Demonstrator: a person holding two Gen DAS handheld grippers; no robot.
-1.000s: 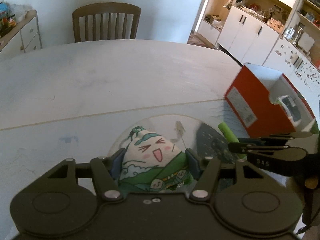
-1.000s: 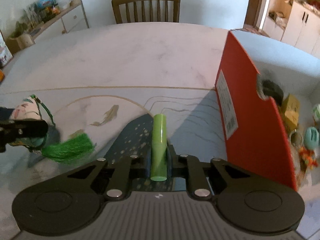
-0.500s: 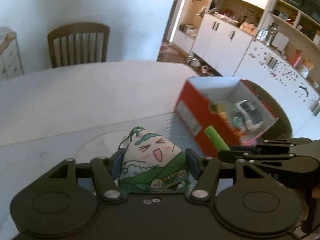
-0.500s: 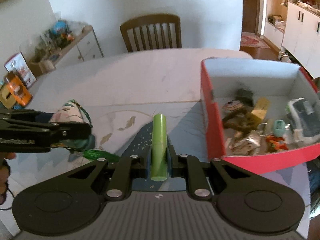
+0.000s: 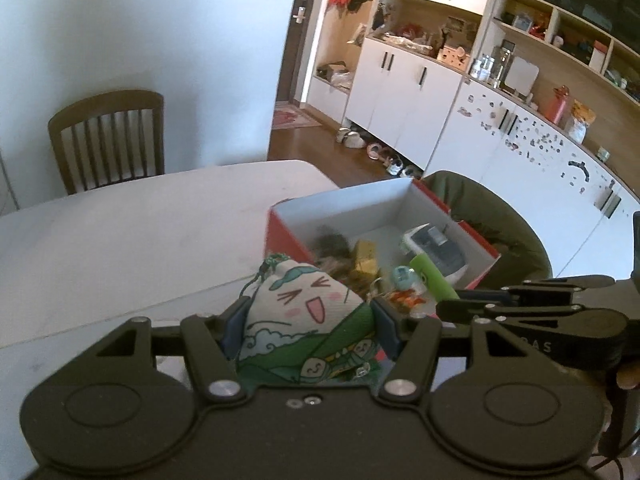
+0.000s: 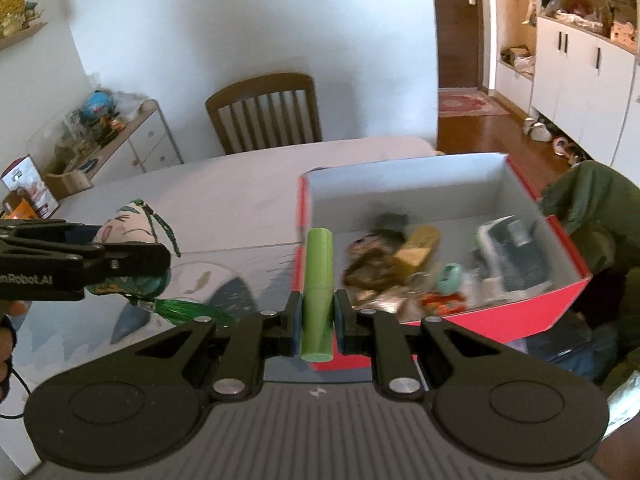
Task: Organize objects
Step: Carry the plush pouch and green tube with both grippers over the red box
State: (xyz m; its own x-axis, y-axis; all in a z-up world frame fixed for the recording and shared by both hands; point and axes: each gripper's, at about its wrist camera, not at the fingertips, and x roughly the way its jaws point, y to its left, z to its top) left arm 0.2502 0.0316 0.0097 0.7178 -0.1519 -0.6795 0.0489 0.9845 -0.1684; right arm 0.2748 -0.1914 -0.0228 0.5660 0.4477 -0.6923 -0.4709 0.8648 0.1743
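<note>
ahead of both tongs sits the open red cardboard box (image 6: 496, 320), already holding several trinkets. the left gripper (image 5: 308, 320) is clamped on a cloth cartoon-face pouch (image 5: 308, 320), the right gripper (image 6: 317, 312) on a green plastic tube (image 6: 318, 288); both are held short of the box and not yet dropped in.
</note>
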